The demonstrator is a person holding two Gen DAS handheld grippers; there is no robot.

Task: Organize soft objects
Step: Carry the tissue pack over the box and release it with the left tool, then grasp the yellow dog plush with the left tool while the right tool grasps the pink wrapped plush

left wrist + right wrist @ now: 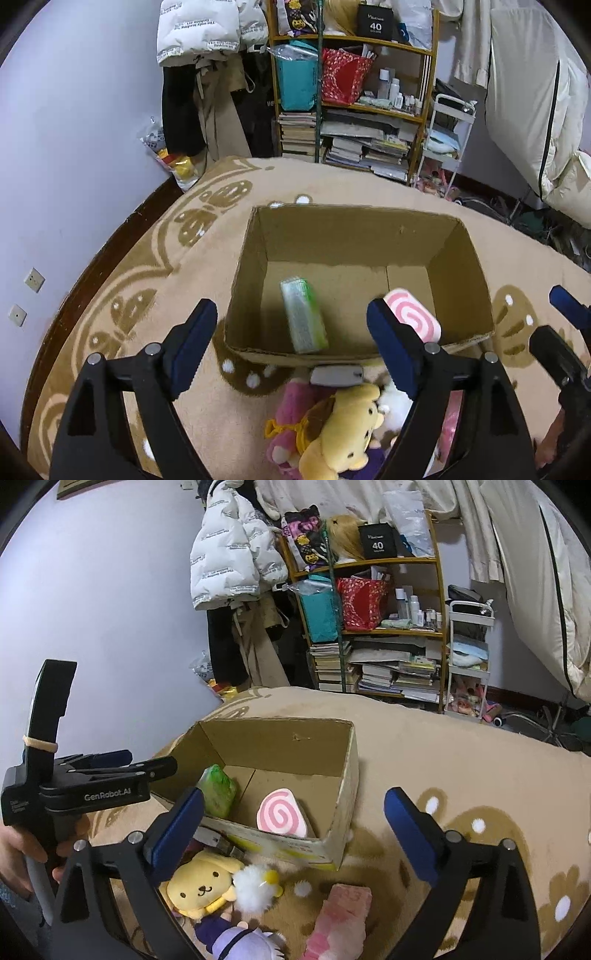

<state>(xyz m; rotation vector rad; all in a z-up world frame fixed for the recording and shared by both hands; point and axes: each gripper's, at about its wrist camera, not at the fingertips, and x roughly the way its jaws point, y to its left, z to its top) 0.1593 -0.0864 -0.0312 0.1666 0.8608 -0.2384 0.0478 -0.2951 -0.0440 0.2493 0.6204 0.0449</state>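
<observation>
Since both hand-held grippers, left and right, stand apart and empty above the cardboard box, the next pick should be deliberate. The yellow plush dog lies on the blanket just near of the box; pinch its round head squarely, then lift clear of the near wall.

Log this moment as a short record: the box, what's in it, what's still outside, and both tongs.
container: cardboard box, open top, on the patterned blanket
inside box: green packet and pink swirl cushion
still outside: yellow plush dog, white fluffy toy, purple doll, pink cloth, all on the blanket in front of the box
left tongs: open, nothing between them, over the near edge of the box
right tongs: open, nothing between them
</observation>
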